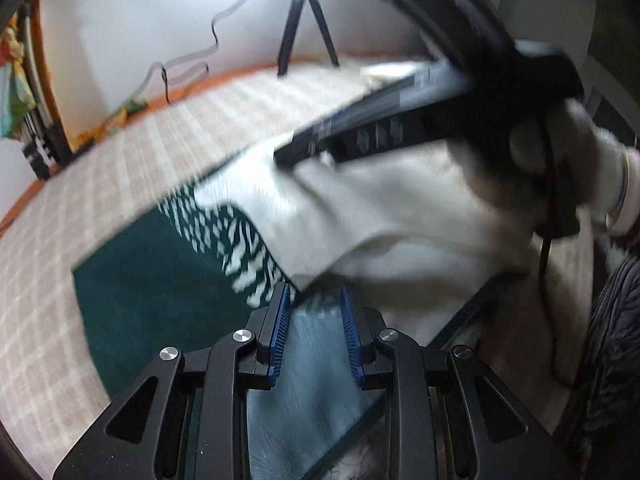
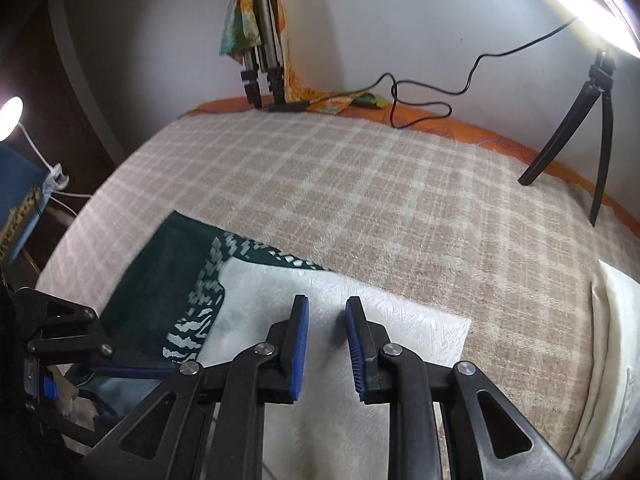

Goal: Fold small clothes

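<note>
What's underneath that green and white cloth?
The green and white cloth lies on a beige checked blanket that spreads out around it. Whatever is directly beneath its middle is covered.

A home bedroom: checked blanket [image 2: 360, 184] covering a bed

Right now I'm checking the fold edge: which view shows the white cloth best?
The right wrist view: the white cloth lies sharp and flat, its right corner and edges clear. The left wrist view shows the cloth blurred, partly covered by the other hand-held gripper.
</note>
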